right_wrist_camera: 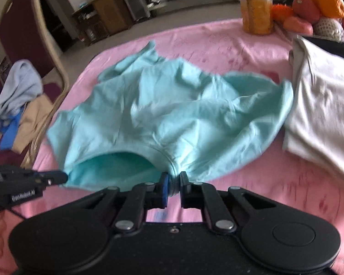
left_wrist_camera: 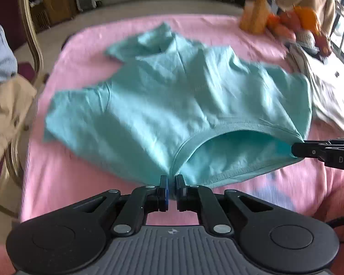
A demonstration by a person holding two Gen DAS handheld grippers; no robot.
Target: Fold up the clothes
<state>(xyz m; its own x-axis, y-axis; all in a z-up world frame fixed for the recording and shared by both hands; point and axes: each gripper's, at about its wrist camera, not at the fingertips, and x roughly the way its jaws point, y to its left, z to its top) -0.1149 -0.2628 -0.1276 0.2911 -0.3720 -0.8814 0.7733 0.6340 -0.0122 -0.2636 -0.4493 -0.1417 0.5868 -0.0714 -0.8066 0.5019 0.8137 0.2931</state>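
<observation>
Pinching the ribbed hem of one teal T-shirt (left_wrist_camera: 176, 96), the left claw (left_wrist_camera: 171, 180) is clenched on the cloth, its two fingers drawn close with only the bunched hem between them. One more claw, the right claw (right_wrist_camera: 173, 178), is likewise clenched on the same hem further along, a knot of teal fabric squeezed between its pads. In the left wrist view the right claw (left_wrist_camera: 295, 150) reaches in from the right side and grips the hem's far corner; in the right wrist view the left claw (right_wrist_camera: 65, 177) comes in from the left and holds the opposite corner. Between the two grips the hem hangs open, showing the shirt's inside.

Ahead of both claws the T-shirt (right_wrist_camera: 167, 112) spreads away over the pink-covered desk (left_wrist_camera: 84, 178), rumpled, with its two short sleeves out to either side and the collar end farthest off.

Just right of the shirt lies one white folded garment (right_wrist_camera: 321, 105), touching the teal sleeve. Beyond it, at the far right, sit a yellow wrapped package (right_wrist_camera: 255, 11) and a pile of orange and red fruit (right_wrist_camera: 314, 6). Off to the left stands one maroon chair (right_wrist_camera: 23, 34) heaped with blue and beige clothes (right_wrist_camera: 20, 96).
</observation>
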